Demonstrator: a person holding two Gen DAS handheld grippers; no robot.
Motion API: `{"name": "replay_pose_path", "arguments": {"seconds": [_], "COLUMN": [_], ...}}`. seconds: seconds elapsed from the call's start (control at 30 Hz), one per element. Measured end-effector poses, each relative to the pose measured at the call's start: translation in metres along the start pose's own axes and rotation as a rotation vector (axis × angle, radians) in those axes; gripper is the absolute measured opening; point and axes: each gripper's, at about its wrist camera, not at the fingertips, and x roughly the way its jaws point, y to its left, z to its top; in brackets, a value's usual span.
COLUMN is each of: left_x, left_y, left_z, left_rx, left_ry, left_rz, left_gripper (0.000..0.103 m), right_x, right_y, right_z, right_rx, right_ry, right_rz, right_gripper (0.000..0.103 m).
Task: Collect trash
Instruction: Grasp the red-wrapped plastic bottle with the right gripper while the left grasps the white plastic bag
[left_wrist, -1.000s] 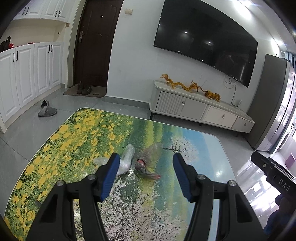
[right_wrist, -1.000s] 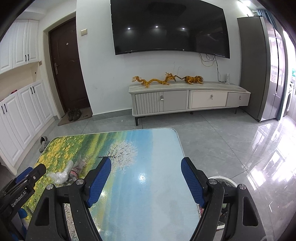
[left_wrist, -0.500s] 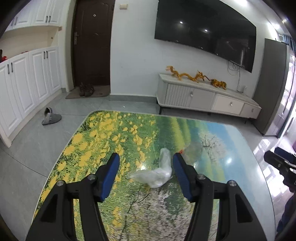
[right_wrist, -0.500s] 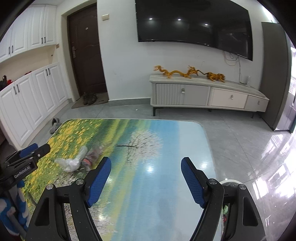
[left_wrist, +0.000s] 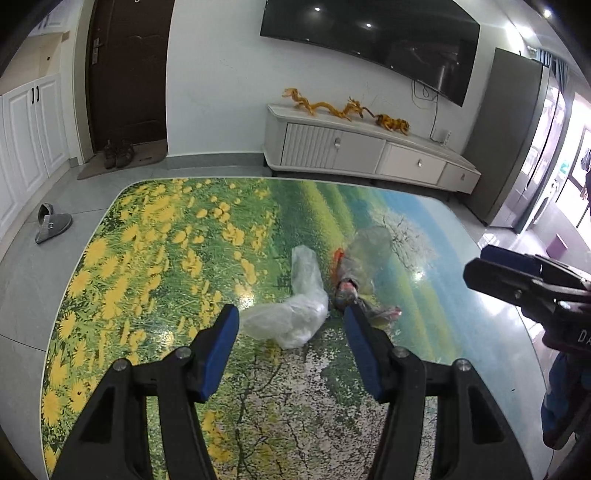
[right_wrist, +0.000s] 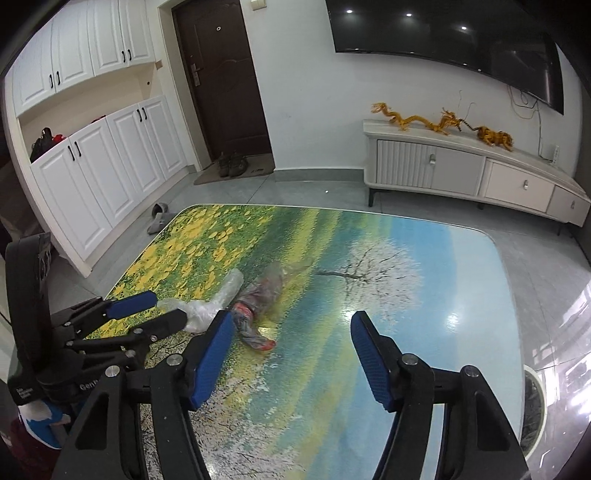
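Two bags on desk: clear bag between left gripper fingers, apart; wrapper bag at 10 o'clock of right gripper, fingers just narrowed, nothing between.

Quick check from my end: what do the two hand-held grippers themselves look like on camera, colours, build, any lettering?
Both match: the left hand-held gripper and right hand-held gripper have black angular frames with silver screw heads and ribbed blue pads on the fingers. White lettering marks each body, only partly legible. Blue-and-white fabric shows below the left one's body.
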Motion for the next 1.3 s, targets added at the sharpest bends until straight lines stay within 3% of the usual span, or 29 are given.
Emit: {"name": "replay_pose_path", "arguments": {"seconds": [0.1,0.33,0.73,0.9,1.3], "left_x": [0.011,0.023,0.028,0.025,0.015], "left_y": [0.004,0.014,0.023,0.022,0.028], "left_z": [0.000,-0.001,-0.003,-0.005,-0.009], "left_rx": [-0.015,-0.063,-0.096,-0.099,-0.166], "left_ry": [0.024,0.047,0.015,0.007,-0.012], "left_rz": [-0.001,-0.029,-0.077,-0.080,-0.073], "left_gripper": [0.052,0.042,0.029,0.026,0.021], "right_x": [0.011,0.046,0.095,0.102,0.100], "right_y": [0.003,0.010,0.012,0.011,0.024], "right_z": [0.005,0.016,0.017,0.016,0.003], "right_rx": [-0.001,0.014,0.052,0.062,0.037], "right_ry": [0.017,0.078,0.176,0.193,0.218], "right_rz": [0.029,0.076,0.090,0.103,0.141], "right_gripper": [0.055,0.050,0.039,0.033,0.033]}}
